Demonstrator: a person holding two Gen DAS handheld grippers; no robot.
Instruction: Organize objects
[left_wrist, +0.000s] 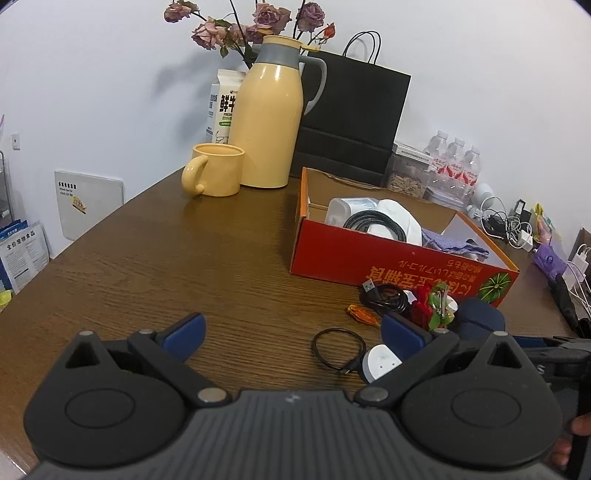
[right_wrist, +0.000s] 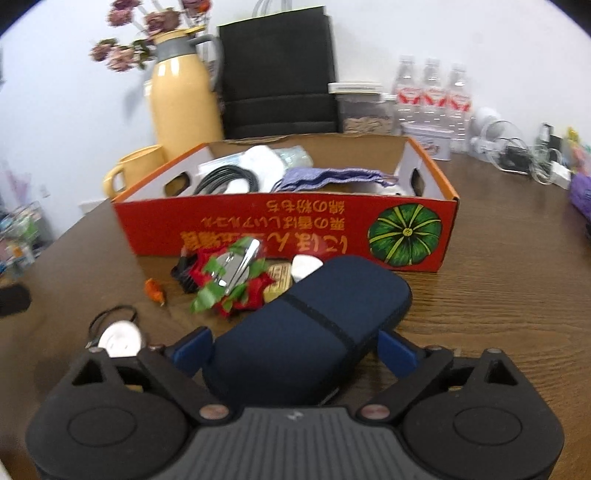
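Right tongs (right_wrist: 293, 349): blue pads set on either side of a navy zip case (right_wrist: 310, 332); both pads lie against its sides, so the case sits clasped between them, its far end pointing at the box.
Left tongs (left_wrist: 291, 332): spread wide with nothing between the pads, hovering over bare counter (left_wrist: 166, 258).
Small clutter, right wrist view: a red and green foil packet (right_wrist: 229, 280) with a shiny metal clip on top lies just beyond the case, with a gold tin (right_wrist: 277, 282) and a white triangular piece (right_wrist: 304, 267) close behind it.
Charger puck (left_wrist: 380, 363): white, round, on the counter near the left tongs' right pad, with a thin black cable loop (left_wrist: 336, 347) beside it.
Orange wrapper (left_wrist: 362, 314): lies alone on the wood, close to a coiled black USB cable (left_wrist: 386, 297).
Red cardboard box (right_wrist: 288, 229): open-topped, pumpkin picture on its front wall, standing on the counter just past the clutter.
Box contents: a coiled grey braided cable (right_wrist: 227, 177), a white rounded item (right_wrist: 264, 162), a clear packet, and a purple cloth (right_wrist: 332, 177) draped toward the right end.
Yellow mug (left_wrist: 218, 170): upright, just beside the yellow thermos jug (left_wrist: 266, 122); what they hold cannot be seen.
Behind the box: a black paper bag (left_wrist: 351, 118), a clear jar of seeds (left_wrist: 408, 173), and three water bottles (left_wrist: 458, 162).
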